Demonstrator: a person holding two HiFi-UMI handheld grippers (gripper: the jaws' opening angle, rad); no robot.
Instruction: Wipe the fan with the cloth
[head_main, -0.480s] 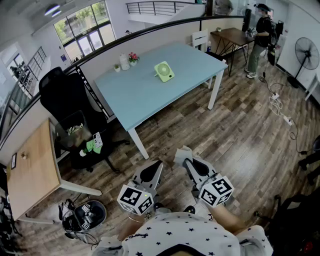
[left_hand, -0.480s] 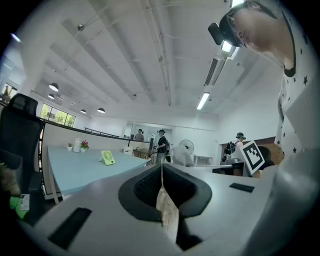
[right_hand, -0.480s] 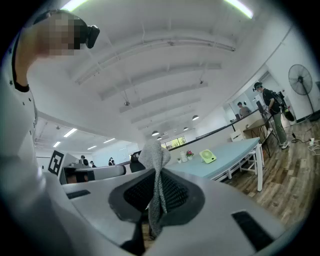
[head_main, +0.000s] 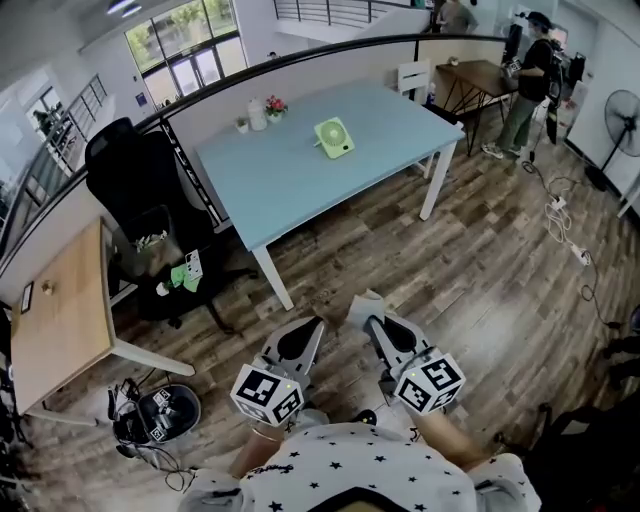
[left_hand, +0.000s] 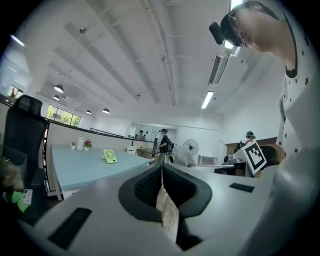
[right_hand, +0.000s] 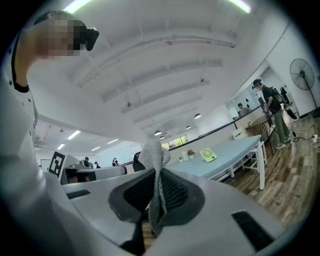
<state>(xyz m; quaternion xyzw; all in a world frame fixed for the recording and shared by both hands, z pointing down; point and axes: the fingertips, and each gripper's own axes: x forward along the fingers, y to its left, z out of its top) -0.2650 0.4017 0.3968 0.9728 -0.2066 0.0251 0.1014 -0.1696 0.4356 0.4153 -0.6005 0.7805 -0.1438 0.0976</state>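
Right tongs still on cloth

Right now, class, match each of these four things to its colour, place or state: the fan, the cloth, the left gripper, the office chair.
Column one:
1. fan
2. cloth
3. left gripper
4. office chair

Column two:
A. shut, nothing between its jaws
B. black, on the floor beside the blue table
C. green, standing on the blue table
D. grey, pinched in the right gripper

Pairs: 1-C, 2-D, 3-A, 4-B
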